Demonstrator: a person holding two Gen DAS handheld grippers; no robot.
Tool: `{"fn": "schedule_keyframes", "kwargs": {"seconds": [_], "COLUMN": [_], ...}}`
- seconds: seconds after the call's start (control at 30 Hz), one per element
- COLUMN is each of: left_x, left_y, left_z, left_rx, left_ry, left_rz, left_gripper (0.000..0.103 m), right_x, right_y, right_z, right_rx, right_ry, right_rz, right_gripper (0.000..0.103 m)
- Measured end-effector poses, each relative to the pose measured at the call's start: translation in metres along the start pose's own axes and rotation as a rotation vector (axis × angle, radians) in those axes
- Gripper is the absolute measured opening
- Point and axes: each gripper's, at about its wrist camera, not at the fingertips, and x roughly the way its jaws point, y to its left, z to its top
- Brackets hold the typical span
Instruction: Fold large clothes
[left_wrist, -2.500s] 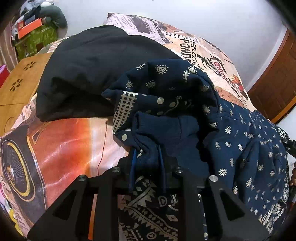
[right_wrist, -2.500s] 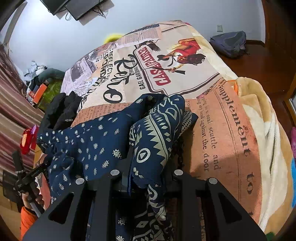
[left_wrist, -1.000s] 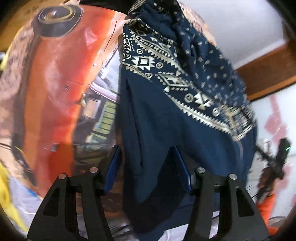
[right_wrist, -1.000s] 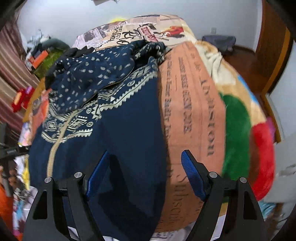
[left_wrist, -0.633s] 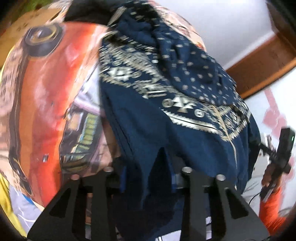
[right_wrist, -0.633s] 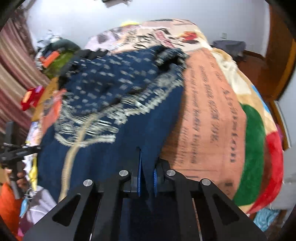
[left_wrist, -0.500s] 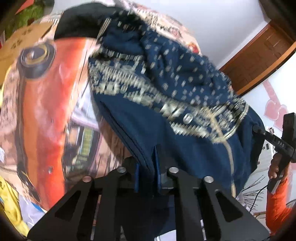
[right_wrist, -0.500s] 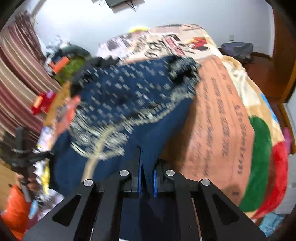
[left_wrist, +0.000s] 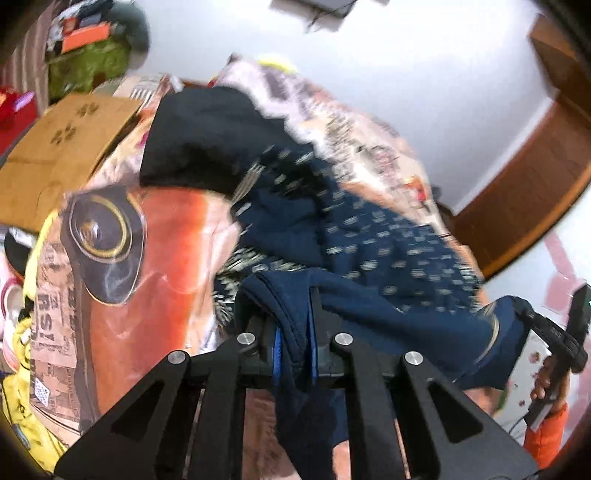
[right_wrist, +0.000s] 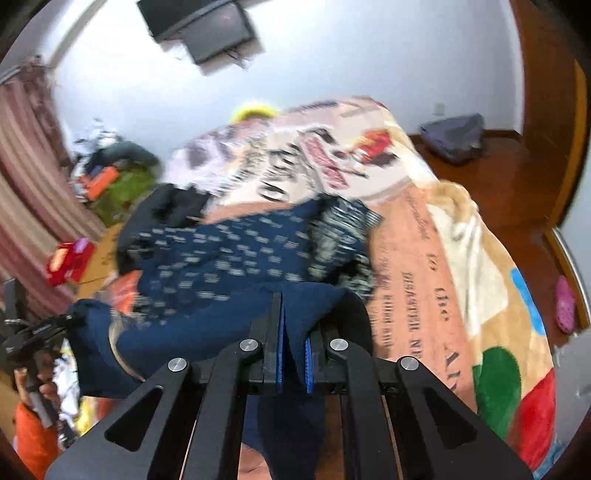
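A large navy garment with pale dots and a patterned band (left_wrist: 384, 254) lies bunched on the printed bed cover (left_wrist: 162, 258). My left gripper (left_wrist: 293, 332) is shut on its plain navy hem and holds it lifted off the bed. In the right wrist view the same garment (right_wrist: 221, 254) spreads to the left, and my right gripper (right_wrist: 291, 336) is shut on the other end of the hem. The hem hangs taut between the two grippers. Both views are blurred by motion.
A black garment (left_wrist: 207, 144) lies on the bed behind the navy one. A cardboard box (left_wrist: 55, 147) stands left of the bed. A grey bag (right_wrist: 454, 136) lies on the wooden floor at the right. Clutter (right_wrist: 107, 177) sits by the striped curtain.
Both grippers were open over the garment's lower edge one second ago, then shut on the hem. They have since lifted it up and toward the far end of the bed.
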Motion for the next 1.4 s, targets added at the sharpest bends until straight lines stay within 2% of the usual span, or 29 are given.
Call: {"fn": "schedule_keyframes", "kwargs": {"seconds": [0.13, 0.2, 0.3, 0.4, 0.5, 0.57, 0.63, 0.73, 0.83, 0.87, 0.93, 1.03, 1.1, 1.17, 1.2, 1.23, 1.27, 1.33, 1.4], "left_x": [0.055, 0.07, 0.071, 0.062, 0.045, 0.036, 0.033, 0.039, 0.056, 0.059, 0.056, 0.054, 0.052, 0.047, 0.043, 0.039, 0.036, 0.024, 0.006], "left_y": [0.02, 0.024, 0.024, 0.012, 0.004, 0.004, 0.01, 0.019, 0.027, 0.028, 0.028, 0.023, 0.018, 0.009, 0.004, -0.001, -0.005, -0.01, -0.016], "left_z": [-0.011, -0.017, -0.021, -0.021, -0.027, -0.034, -0.042, -0.058, -0.081, -0.085, -0.09, -0.091, -0.092, -0.092, -0.09, -0.089, -0.085, -0.08, -0.068], "left_rx": [-0.058, -0.071, -0.056, 0.01, 0.066, 0.071, 0.046, -0.002, -0.072, -0.097, -0.122, -0.122, -0.118, -0.08, -0.052, -0.028, -0.012, 0.003, 0.016], "left_ry": [0.12, 0.15, 0.146, 0.146, 0.131, 0.13, 0.139, 0.205, 0.307, 0.325, 0.282, 0.269, 0.26, 0.245, 0.236, 0.227, 0.219, 0.195, 0.177], "left_rz": [0.045, 0.048, 0.051, 0.074, 0.091, 0.102, 0.106, 0.065, -0.019, -0.042, -0.036, -0.052, -0.06, -0.065, -0.057, -0.037, -0.024, -0.032, -0.089], "left_gripper": [0.014, 0.017, 0.021, 0.027, 0.044, 0.063, 0.068, 0.068, 0.069, 0.069, 0.07, 0.07, 0.066, 0.038, 0.031, 0.019, 0.013, 0.008, 0.005], "right_x": [0.032, 0.037, 0.032, 0.021, 0.01, 0.002, -0.003, 0.0, 0.012, 0.011, 0.008, 0.004, 0.003, 0.007, 0.009, 0.008, 0.004, -0.006, -0.018], "right_y": [-0.019, -0.024, -0.019, -0.016, -0.011, -0.007, -0.004, -0.004, -0.006, -0.005, 0.0, 0.006, 0.011, 0.012, 0.012, 0.01, 0.011, 0.015, 0.018], "right_z": [-0.009, -0.01, -0.008, -0.004, -0.008, -0.015, -0.024, -0.036, -0.049, -0.052, -0.055, -0.06, -0.063, -0.064, -0.065, -0.065, -0.064, -0.057, -0.048], "right_rx": [0.021, 0.02, -0.022, -0.046, -0.055, -0.07, -0.082, -0.083, -0.04, -0.047, -0.07, -0.053, -0.057, -0.045, -0.023, -0.003, -0.003, -0.03, -0.032], "right_ry": [0.078, 0.09, 0.104, 0.12, 0.12, 0.106, 0.099, 0.126, 0.185, 0.167, 0.147, 0.127, 0.128, 0.167, 0.19, 0.186, 0.169, 0.14, 0.102], "right_rz": [-0.036, -0.035, -0.034, -0.029, -0.019, -0.022, -0.035, -0.025, 0.01, 0.0, -0.014, 0.031, 0.056, 0.086, 0.108, 0.128, 0.135, 0.126, 0.148], "right_gripper": [0.007, 0.008, 0.01, 0.014, 0.036, 0.057, 0.067, 0.068, 0.068, 0.068, 0.068, 0.068, 0.054, 0.012, 0.007, 0.007, 0.006, 0.005, 0.005]}}
